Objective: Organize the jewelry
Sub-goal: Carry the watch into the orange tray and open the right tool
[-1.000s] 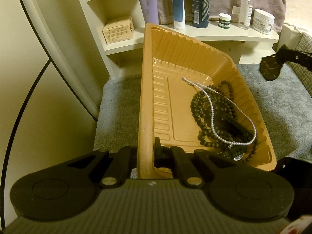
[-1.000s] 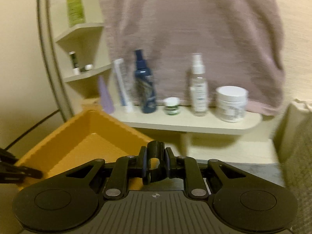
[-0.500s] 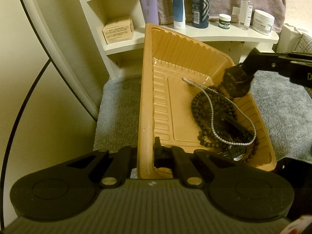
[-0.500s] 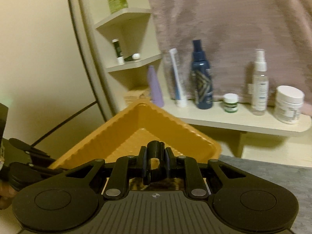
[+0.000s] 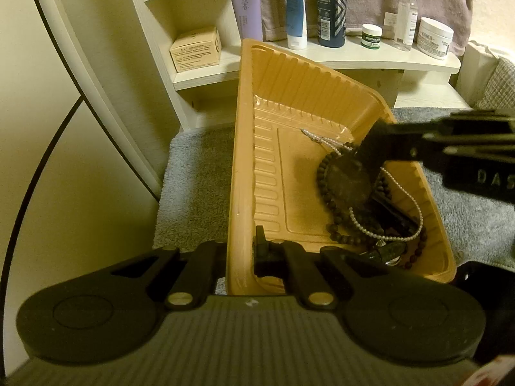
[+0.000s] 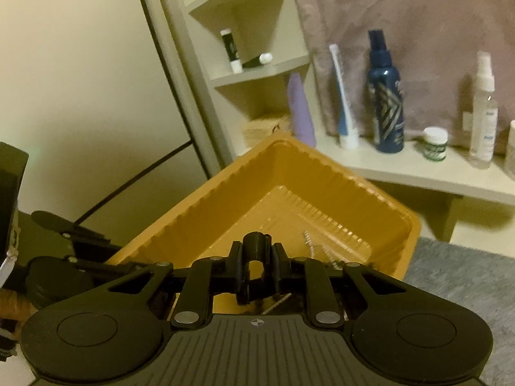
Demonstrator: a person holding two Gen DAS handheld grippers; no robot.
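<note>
An orange plastic tray is held tilted above the grey mat; my left gripper is shut on its near left rim. In the tray's lower right part lie a dark bead necklace and a white pearl necklace in a tangle. My right gripper reaches in from the right over the necklaces; in the right wrist view its fingers stand shut with nothing seen between them, over the tray.
A grey mat lies under the tray. A white shelf behind holds bottles, tubes and jars, with a cardboard box on a lower shelf. A cream wall panel stands at left.
My right gripper has moved from outside the tray's right side leftward and down, to just over the necklaces. The left gripper and tray have held still.
</note>
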